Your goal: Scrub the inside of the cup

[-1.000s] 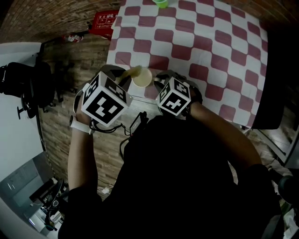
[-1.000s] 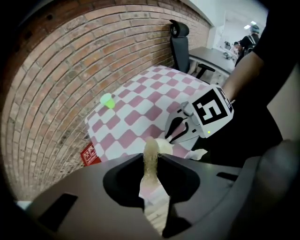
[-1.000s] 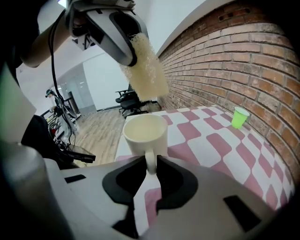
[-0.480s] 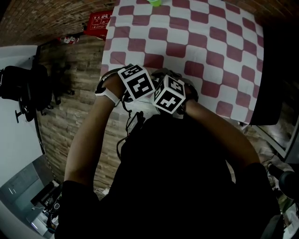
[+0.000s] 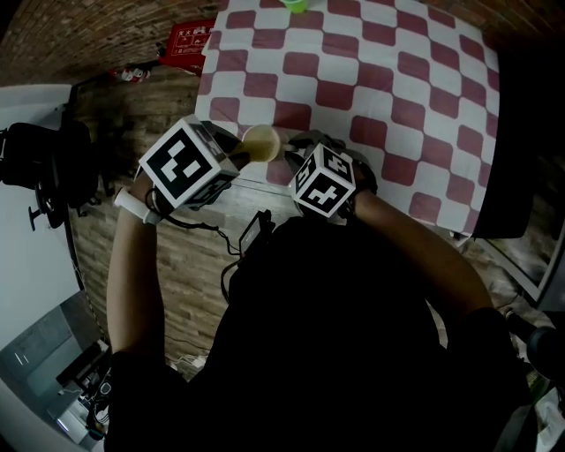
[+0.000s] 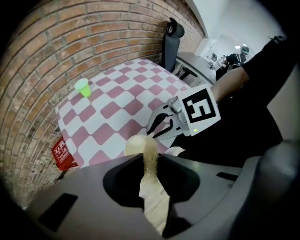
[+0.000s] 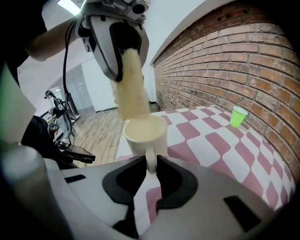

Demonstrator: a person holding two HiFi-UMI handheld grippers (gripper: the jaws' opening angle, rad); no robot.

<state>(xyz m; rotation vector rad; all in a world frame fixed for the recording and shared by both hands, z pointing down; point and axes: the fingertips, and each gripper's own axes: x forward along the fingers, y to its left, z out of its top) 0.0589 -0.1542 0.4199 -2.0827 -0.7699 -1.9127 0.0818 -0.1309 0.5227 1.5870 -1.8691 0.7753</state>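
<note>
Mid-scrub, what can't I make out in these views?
Inside floor of cup: right gripper view, near wall hides it; left gripper view, sponge blocks it.
Handle of cup: head view, right gripper cube covers it.
Far green cup: head view, cut by top edge.

The tabletop (image 5: 415, 97) is covered edge to edge by a red-and-white checked cloth (image 5: 353, 53), which hangs over its near side. A small green cup (image 6: 83, 87) stands upright on the cloth at the far edge, left of the middle, well apart from anything else. A cream mug (image 7: 145, 133) is at the near left corner; whether its base rests on the cloth cannot be told. On the wood-plank floor (image 5: 177, 256), just beside the table's far left corner, sits a red printed box (image 5: 185, 44).
</note>
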